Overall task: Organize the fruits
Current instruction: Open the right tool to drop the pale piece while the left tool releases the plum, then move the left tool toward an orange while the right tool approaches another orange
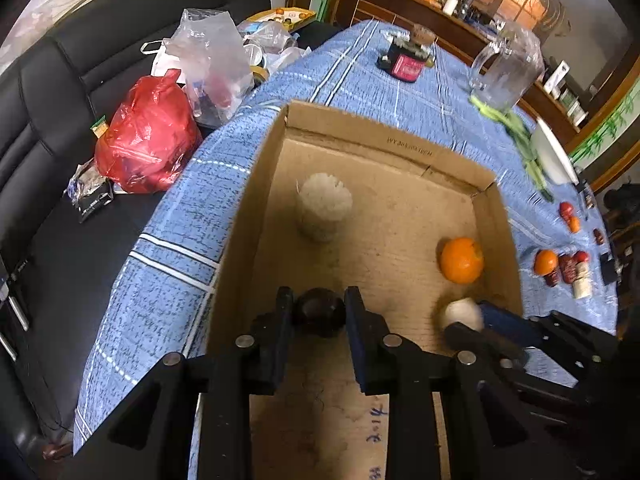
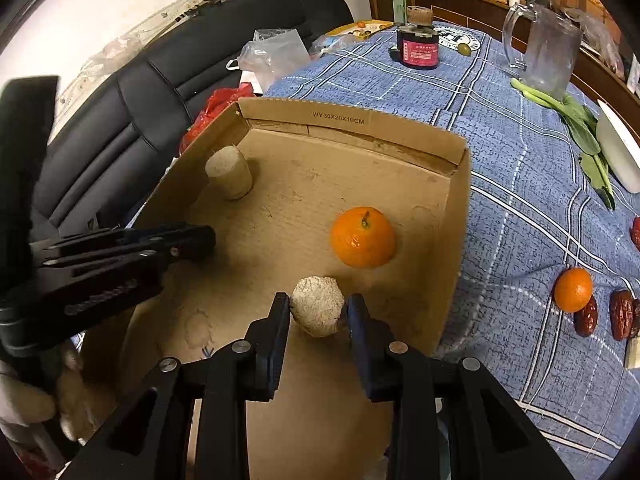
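Note:
An open cardboard box (image 1: 360, 128) (image 2: 456, 208) lies on the blue checked tablecloth. Inside it are an orange (image 1: 461, 260) (image 2: 362, 237) and a pale fuzzy cylinder-shaped piece (image 1: 325, 206) (image 2: 230, 173). My left gripper (image 1: 319, 312) is shut on a dark round fruit (image 1: 320, 312) low over the box floor. My right gripper (image 2: 318, 311) is shut on a white rough ball-shaped fruit (image 2: 317, 306) (image 1: 463, 314) near the box's front right. The left gripper also shows in the right wrist view (image 2: 192, 240).
On the cloth right of the box lie another orange (image 2: 573, 290) (image 1: 545, 262) and red dates (image 2: 622, 314). Further back stand a glass mug (image 2: 548, 52), a dark jar (image 2: 418, 46), green leaves (image 2: 580, 120) and a white dish (image 2: 618, 152). Plastic bags (image 1: 148, 140) sit on a black sofa at the left.

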Action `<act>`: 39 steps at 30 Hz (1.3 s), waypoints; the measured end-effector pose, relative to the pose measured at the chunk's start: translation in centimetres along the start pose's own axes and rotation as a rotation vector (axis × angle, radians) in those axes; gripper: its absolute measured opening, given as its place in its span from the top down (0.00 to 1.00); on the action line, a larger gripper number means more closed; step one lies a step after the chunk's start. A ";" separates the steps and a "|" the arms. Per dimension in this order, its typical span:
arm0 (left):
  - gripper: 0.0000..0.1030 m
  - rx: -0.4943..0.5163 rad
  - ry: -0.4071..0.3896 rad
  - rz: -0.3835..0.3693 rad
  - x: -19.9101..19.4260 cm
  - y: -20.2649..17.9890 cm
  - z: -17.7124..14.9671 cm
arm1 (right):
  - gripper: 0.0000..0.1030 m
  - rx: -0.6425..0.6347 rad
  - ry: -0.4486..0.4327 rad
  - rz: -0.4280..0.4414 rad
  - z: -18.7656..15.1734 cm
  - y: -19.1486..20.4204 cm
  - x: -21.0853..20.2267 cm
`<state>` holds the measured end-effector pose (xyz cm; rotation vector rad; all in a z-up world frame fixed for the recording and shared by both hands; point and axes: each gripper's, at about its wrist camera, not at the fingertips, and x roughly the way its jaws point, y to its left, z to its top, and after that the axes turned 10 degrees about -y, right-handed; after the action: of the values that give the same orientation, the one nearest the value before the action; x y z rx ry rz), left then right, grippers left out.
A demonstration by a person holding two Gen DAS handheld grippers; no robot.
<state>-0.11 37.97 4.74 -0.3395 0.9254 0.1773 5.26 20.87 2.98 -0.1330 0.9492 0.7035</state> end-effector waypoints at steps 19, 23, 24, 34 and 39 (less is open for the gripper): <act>0.43 -0.319 -0.185 0.123 -14.8 3.4 -4.9 | 0.40 0.240 -0.109 0.120 -2.1 -3.9 -9.6; 0.39 -0.360 -0.183 0.132 -16.6 2.7 -6.8 | 0.39 0.292 -0.098 0.164 -3.5 -4.7 -10.9; 0.39 -0.375 -0.184 0.126 -17.1 2.7 -7.3 | 0.39 0.303 -0.092 0.170 -3.8 -4.9 -11.1; 0.38 -0.410 -0.230 0.125 -21.4 1.2 -8.5 | 0.38 0.338 -0.103 0.182 -5.0 -5.2 -14.1; 0.36 -0.380 -0.255 0.115 -22.5 -0.1 -7.9 | 0.38 0.330 -0.115 0.165 -5.3 -5.4 -15.0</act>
<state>-19.27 34.92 18.52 -0.6004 0.6555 0.4940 -0.88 7.22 10.52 0.2769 0.9596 0.6886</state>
